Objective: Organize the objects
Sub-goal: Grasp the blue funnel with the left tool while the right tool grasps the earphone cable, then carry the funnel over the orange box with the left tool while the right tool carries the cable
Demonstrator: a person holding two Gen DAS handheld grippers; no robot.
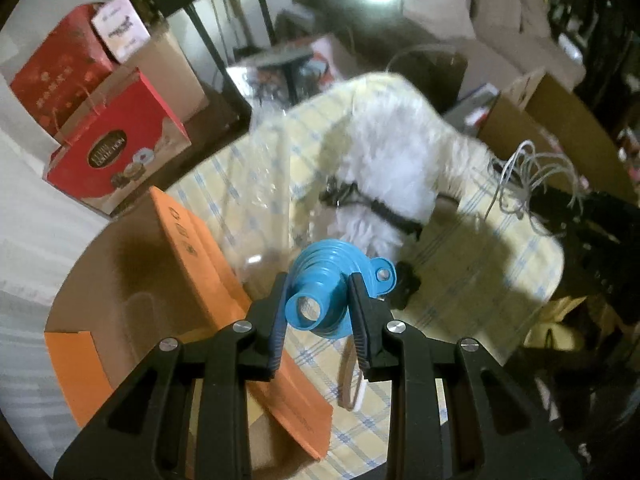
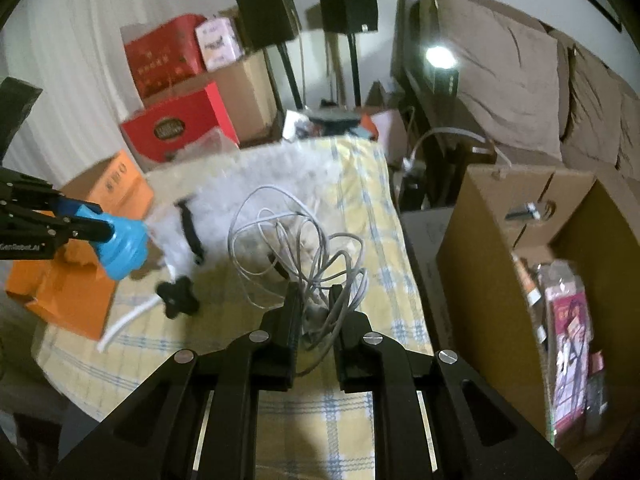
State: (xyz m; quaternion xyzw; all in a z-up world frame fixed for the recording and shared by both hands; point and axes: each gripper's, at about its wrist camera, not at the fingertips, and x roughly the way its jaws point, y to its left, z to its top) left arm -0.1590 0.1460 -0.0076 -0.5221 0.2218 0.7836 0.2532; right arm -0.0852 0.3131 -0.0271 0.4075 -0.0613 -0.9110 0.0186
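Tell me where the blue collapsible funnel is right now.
The blue ribbed collapsible plastic funnel is clamped in the left tool, held above the yellow checked tablecloth, just right of the open orange cardboard box and near the black star-shaped knob.

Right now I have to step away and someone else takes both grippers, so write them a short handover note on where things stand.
Left gripper: shut on the blue funnel, held above the table beside the open orange box.
Right gripper: shut on the tangled grey cable, lifted off the checked tablecloth.
Still on the table: a black star-shaped knob, a white strip and a white fluffy thing with a black band.
Done: both items are picked up. Left: stow the funnel and cable; the orange box and the big cardboard box look like likely spots. Then clear the rest.
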